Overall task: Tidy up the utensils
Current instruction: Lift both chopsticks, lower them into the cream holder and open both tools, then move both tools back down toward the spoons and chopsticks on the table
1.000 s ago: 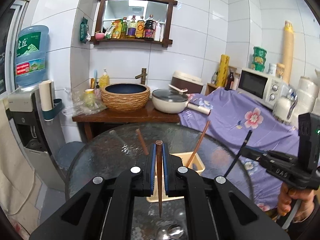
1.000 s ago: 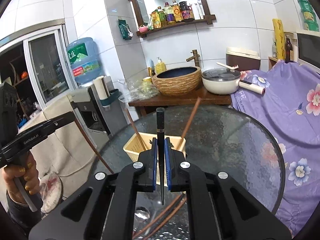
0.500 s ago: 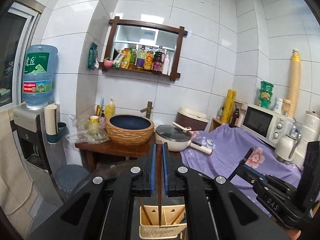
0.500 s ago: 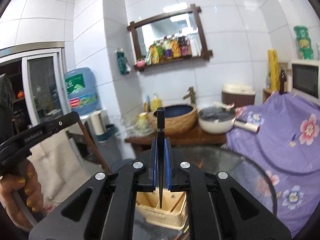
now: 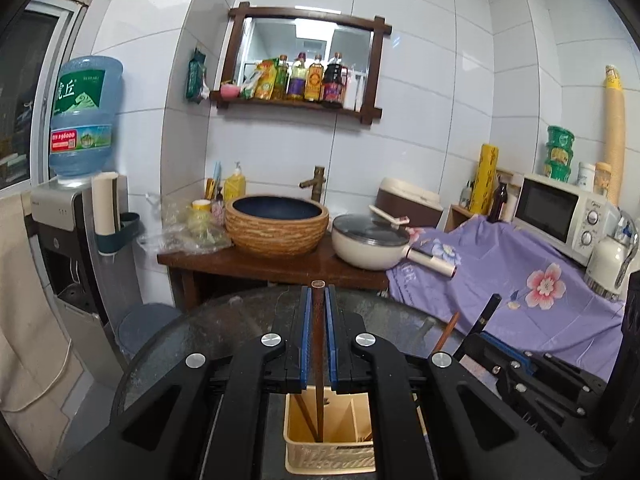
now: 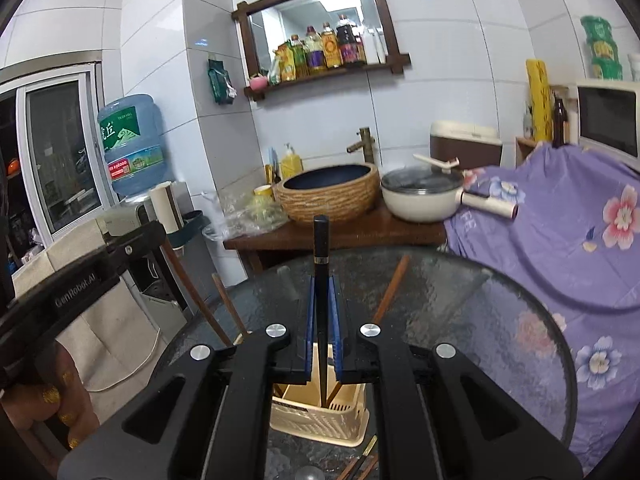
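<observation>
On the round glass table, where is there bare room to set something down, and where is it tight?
The glass table is bare on its right half, toward the purple flowered cloth. It is crowded around the beige utensil basket, where both grippers hold chopsticks, and more chopsticks lie beside it.

left tool (image 5: 316, 300): clamped, tilted slightly down | right tool (image 6: 322, 292): clamped, tilted slightly down

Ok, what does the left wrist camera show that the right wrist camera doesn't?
Only the left view shows the left hand-held gripper shut on a brown wooden chopstick, plus a white kettle. Only the right view shows the right hand-held gripper shut on a black chopstick, and loose chopsticks on the round glass table. Both show the cream plastic utensil basket and woven-sided sink bowl.
</observation>
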The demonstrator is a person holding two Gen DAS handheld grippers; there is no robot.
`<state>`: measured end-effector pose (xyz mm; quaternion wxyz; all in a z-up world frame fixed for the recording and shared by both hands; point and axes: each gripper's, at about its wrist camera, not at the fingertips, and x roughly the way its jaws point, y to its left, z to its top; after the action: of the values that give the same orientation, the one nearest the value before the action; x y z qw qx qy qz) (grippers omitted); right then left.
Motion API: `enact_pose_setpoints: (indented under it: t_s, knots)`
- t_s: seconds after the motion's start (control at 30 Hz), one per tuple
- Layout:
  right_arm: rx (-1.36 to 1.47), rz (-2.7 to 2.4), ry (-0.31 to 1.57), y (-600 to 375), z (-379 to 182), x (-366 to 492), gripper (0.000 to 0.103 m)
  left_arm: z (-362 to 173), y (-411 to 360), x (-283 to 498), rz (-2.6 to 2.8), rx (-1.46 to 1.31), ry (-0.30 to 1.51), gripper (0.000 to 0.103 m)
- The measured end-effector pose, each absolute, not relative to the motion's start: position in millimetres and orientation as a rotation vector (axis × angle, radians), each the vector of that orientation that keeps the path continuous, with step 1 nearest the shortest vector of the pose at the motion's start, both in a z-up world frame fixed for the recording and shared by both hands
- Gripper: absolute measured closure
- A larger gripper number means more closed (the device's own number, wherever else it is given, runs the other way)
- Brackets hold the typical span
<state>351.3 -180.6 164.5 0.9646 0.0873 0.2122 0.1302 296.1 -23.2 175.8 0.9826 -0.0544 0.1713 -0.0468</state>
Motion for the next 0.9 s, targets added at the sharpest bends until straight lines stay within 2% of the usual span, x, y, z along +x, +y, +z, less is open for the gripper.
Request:
enact_pose_setpoints:
  t_s: [0.3, 0.63, 0.67, 0.7, 0.77, 0.8, 0.83, 0.9]
  knots:
    - [0.229, 0.271, 0.502, -185.6, 131.5, 362.2, 0.095, 132.9, -18.4, 313.2, -0.09, -0.13, 0.439, 0.097]
    - [0.233, 0.255, 0.496, -189.4, 124.9, 362.9, 0.095, 125.8, -13.1, 315.9, -0.075, -0.139, 0.445, 0.096]
    - [0.224, 0.259, 0.495, -188.5, 124.3, 362.3, 0.095, 125.3, -12.9, 316.2, -0.076, -0.137, 0.449, 0.091]
    - [0.212, 0.257, 0.492, -187.4, 123.9, 361.0, 0.094, 124.4, -12.4, 316.0, -0.078, -0.134, 0.452, 0.08]
    - [0.19, 0.246, 0.484, -186.8, 123.6, 358.5, 0.081, 123.8, -11.9, 314.4, -0.08, -0.132, 0.449, 0.065]
    - [0.187, 0.247, 0.477, -186.9, 123.2, 356.7, 0.066, 123.5, -10.7, 312.4, -0.079, -0.133, 0.441, 0.058]
    - [0.191, 0.249, 0.468, -188.0, 122.8, 354.6, 0.057, 123.2, -9.4, 310.7, -0.078, -0.135, 0.437, 0.057]
    - [0.199, 0.237, 0.459, -191.2, 122.1, 350.8, 0.057, 122.2, -7.1, 306.8, -0.083, -0.139, 0.432, 0.047]
